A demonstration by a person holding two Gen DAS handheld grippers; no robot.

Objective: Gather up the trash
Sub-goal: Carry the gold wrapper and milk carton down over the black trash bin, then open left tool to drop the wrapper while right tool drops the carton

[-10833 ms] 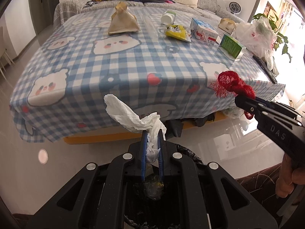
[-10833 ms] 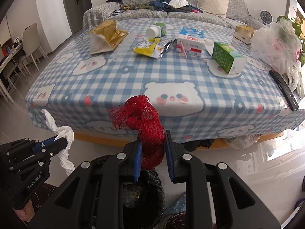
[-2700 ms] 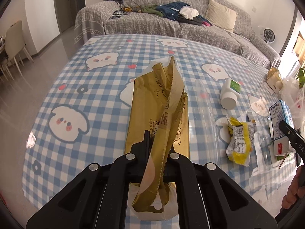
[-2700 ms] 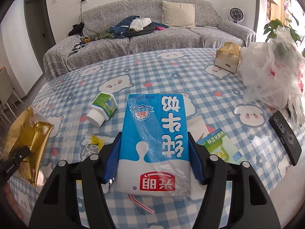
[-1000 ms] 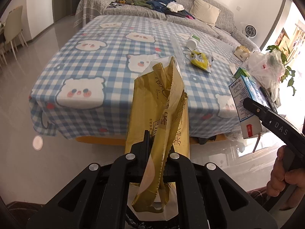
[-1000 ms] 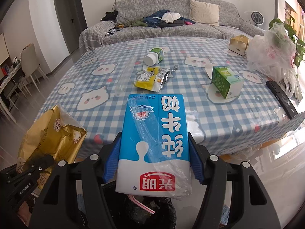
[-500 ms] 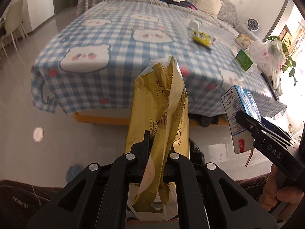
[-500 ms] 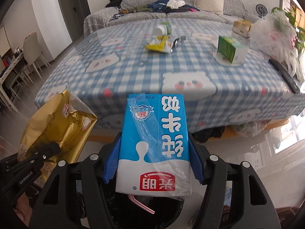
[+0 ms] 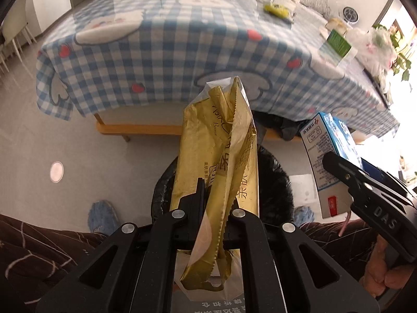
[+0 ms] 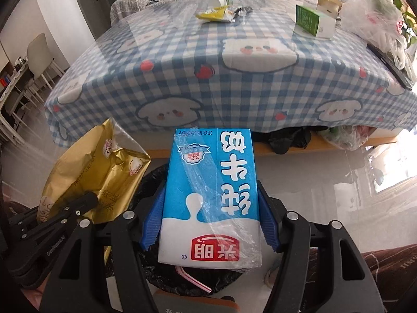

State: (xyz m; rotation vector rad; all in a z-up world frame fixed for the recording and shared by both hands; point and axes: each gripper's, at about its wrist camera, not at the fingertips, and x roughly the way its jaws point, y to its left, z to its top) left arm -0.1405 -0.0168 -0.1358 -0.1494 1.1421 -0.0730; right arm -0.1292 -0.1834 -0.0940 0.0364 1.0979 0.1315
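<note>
My left gripper [image 9: 212, 195] is shut on a crumpled gold snack bag [image 9: 221, 151] and holds it over a bin lined with a black bag [image 9: 276, 185]. The bag also shows at the left of the right wrist view [image 10: 88, 172]. My right gripper [image 10: 209, 208] is shut on a blue and white milk carton [image 10: 212, 190] with a pink straw, held above the same bin [image 10: 146, 182]. The carton shows at the right of the left wrist view [image 9: 325, 154], beside the right gripper [image 9: 365, 182].
The table with a blue checked bear cloth [image 10: 234, 78] stands just beyond the bin. On it lie a green carton [image 10: 312, 20], a yellow wrapper [image 10: 213, 14], a white bottle [image 10: 219, 0], a plastic bag [image 10: 372, 18] and a black remote [image 10: 391, 65]. My legs are below.
Both grippers have drawn back from the table and dropped lower with their loads. The bin now lies right under the gold bag and the carton.
</note>
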